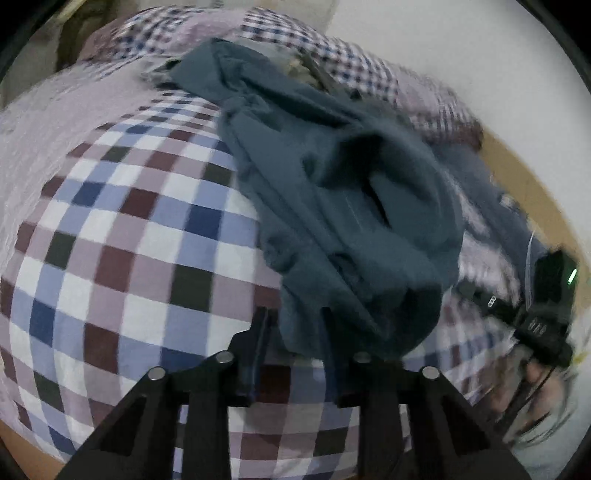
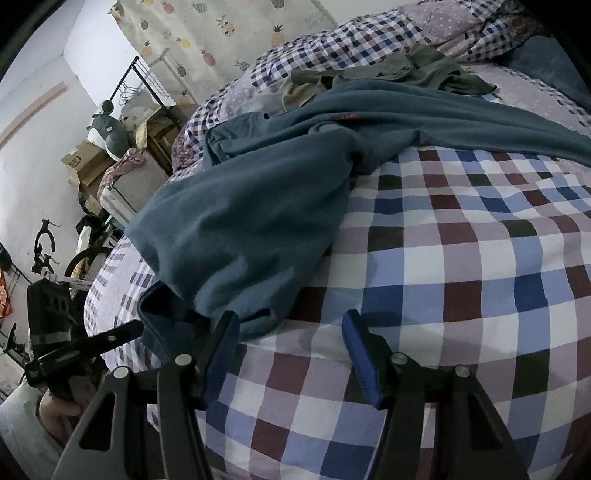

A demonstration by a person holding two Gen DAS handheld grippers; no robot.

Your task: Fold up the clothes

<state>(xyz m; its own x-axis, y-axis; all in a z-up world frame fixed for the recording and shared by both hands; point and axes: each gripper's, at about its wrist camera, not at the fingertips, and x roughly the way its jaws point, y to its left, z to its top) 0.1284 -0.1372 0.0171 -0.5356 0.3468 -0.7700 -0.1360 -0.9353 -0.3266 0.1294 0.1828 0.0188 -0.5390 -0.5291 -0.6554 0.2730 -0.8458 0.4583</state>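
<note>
A teal fleece garment [image 2: 258, 206] lies rumpled across the checked bedspread [image 2: 461, 258]. In the left wrist view its bunched lower edge [image 1: 303, 328] fills the narrow gap between the fingers of my left gripper [image 1: 295, 325], which is shut on it. The right wrist view shows that same gripper [image 2: 142, 325] from the side, at the garment's near left corner. My right gripper [image 2: 290, 332] stands open over the bedspread. Its left finger [image 2: 221, 339] is just beside the garment's hem, with no cloth between its pads.
An olive garment [image 2: 406, 70] lies crumpled at the far end of the bed, near a dotted pillow [image 2: 439, 22]. Cardboard boxes [image 2: 88, 158], a plush toy [image 2: 107, 125] and a metal rack [image 2: 147, 77] crowd the floor left of the bed. A hand [image 2: 59, 410] holds the left gripper.
</note>
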